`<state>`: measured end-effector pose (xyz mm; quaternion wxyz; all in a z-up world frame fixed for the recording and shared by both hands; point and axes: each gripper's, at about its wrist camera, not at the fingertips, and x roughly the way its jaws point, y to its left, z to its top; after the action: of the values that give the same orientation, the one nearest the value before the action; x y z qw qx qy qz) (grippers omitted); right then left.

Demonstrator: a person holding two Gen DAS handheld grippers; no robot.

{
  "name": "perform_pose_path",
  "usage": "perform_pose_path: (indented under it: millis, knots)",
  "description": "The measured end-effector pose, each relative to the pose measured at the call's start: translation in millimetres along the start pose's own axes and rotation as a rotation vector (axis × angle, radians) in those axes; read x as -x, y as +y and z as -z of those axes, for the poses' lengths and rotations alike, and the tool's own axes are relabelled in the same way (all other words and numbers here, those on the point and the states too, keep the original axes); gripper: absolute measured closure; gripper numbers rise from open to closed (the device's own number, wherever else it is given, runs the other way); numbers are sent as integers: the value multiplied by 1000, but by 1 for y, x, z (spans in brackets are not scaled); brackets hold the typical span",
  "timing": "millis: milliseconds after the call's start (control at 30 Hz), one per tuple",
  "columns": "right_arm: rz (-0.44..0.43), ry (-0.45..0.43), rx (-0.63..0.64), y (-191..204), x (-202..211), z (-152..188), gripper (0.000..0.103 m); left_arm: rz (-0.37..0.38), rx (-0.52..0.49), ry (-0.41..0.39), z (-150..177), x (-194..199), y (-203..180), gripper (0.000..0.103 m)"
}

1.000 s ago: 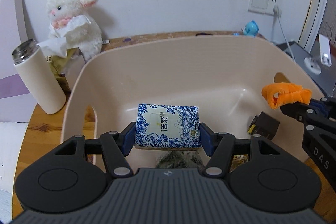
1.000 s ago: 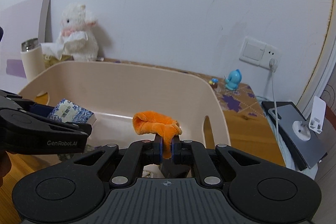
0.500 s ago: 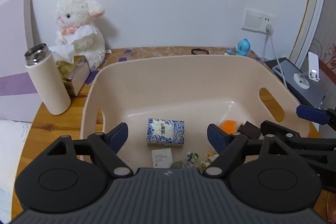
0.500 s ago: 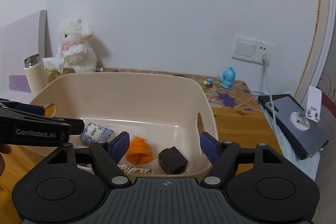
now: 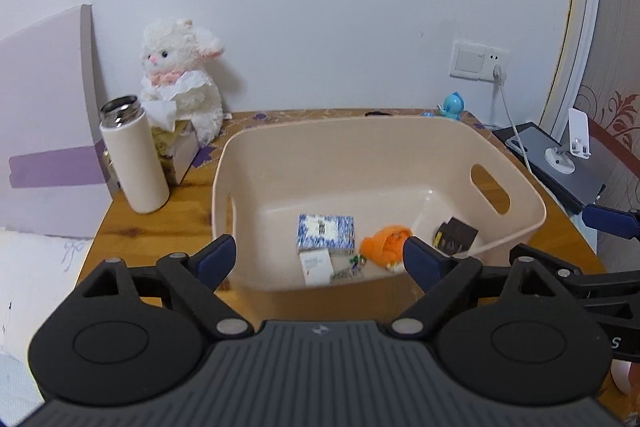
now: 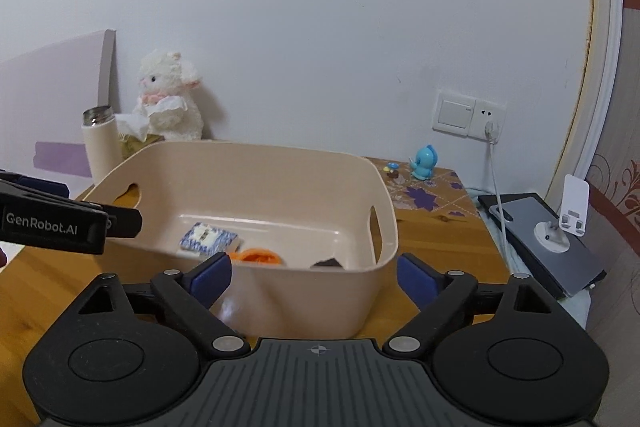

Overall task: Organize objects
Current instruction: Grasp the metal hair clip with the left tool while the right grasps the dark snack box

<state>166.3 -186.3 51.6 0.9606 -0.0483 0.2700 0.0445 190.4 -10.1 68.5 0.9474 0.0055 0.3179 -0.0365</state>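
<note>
A beige plastic bin point(image 5: 524, 227) point(image 6: 372, 303) stands on the wooden table. Inside lie a blue-and-white tissue pack point(image 5: 326, 233) point(image 6: 208, 237), an orange cloth point(image 5: 386, 247) point(image 6: 258, 255), a small dark box point(image 5: 456, 235) point(image 6: 329, 263), a white card point(image 5: 316, 267) and small bits. My left gripper point(image 5: 320, 261) is open and empty, held back above the bin's near rim. My right gripper point(image 6: 314, 277) is open and empty, in front of the bin's near wall.
A white thermos point(image 5: 134, 155) point(image 6: 100, 141), a tissue box point(image 5: 176, 151) and a white plush lamb point(image 5: 180, 79) point(image 6: 168, 95) stand at the back left. A blue figurine point(image 5: 452, 105) point(image 6: 425, 167) is at the back right. A tablet with phone stand point(image 5: 560, 163) point(image 6: 548, 239) lies right.
The left gripper let go of the tissue pack and the right let go of the orange cloth; both now lie in the bin. Both grippers opened and pulled back and up.
</note>
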Motion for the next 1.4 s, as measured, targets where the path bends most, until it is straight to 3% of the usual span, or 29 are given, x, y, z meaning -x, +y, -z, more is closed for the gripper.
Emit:
perform_pose_path:
  millis: [500,967,1100,1233,1400]
  knots:
    - [-28,127,56,25,-17,52,11,-15,64,129,62,-27,17,12]
    - [-86,212,84,43,-57,66,13,-31,63,218,82,-62,22,12]
    - [-104,224,96,49,-66,67,18,-31,65,229,83,-68,22,12]
    - [-106,240,95,48,-76,71,30,-3,80,225,82,-71,21,12]
    - [-83,256,67,37,-83,75,33,17,58,221,80,-75,10,12]
